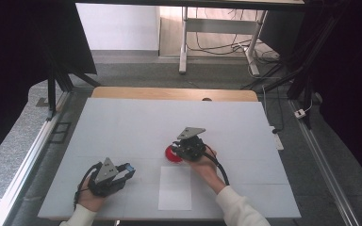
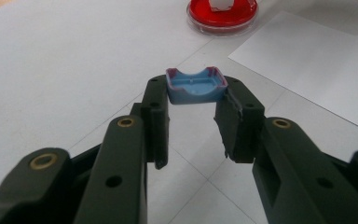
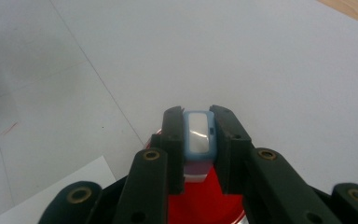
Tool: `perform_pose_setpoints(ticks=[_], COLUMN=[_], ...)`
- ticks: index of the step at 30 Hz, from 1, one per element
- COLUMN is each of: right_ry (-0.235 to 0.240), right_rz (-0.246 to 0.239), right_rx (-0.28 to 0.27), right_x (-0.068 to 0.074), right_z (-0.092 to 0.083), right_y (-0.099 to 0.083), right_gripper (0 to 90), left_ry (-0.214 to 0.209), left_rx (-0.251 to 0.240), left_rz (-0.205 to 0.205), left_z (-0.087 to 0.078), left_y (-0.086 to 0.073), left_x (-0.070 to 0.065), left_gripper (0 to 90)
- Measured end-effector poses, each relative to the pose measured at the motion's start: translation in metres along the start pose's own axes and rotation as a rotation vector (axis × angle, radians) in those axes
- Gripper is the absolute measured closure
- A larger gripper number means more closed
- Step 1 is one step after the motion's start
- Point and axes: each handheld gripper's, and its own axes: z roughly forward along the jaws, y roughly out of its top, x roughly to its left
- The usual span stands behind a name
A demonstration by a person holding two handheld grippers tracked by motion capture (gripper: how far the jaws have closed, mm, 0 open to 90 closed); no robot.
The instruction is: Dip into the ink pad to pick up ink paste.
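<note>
A person works at a white tabletop [image 1: 122,127] with a tool in each hand. The left tool [image 1: 122,173] lies low near the person's edge of the tabletop, on the left, and its jaws are clamped on a small blue tray-like piece [image 2: 196,87]: in the left gripper view the two black pads press on its two ends, the piece sits at the very tips, its hollow side faces up, and its rim shows a purple tinge at the corners. The right tool [image 1: 175,149] is near the middle of the tabletop, directly over a round red dish [image 1: 171,154]. Its jaws are closed on a second small piece, a light blue block [image 3: 198,135] with a pale, glossy face; in the right gripper view the block stands between the pads near their tips, with a darker purplish part below it, and the red of the dish lies right underneath. Whether the block touches the dish cannot be told. In the left gripper view the dish stands farther off with something white inside it. A white sheet of paper [image 1: 175,188] lies flat on the tabletop just nearer the person than the dish, between the two hands, and both tools are well apart from each other.
</note>
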Motion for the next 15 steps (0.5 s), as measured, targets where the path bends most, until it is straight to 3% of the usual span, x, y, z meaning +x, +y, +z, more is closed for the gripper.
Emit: perform_pose_setpoints(ticks=[15], right_ry=[0.000], right_rz=[0.004], right_rx=[0.000], right_x=[-0.0002], right_z=[0.0021], right_y=[-0.0001], right_gripper=[75.1], left_ry=[-0.002], left_rx=[0.000], left_rz=[0.001], left_z=[0.0002], left_y=[0.0001], left_x=[-0.0003], left_gripper=[65.2])
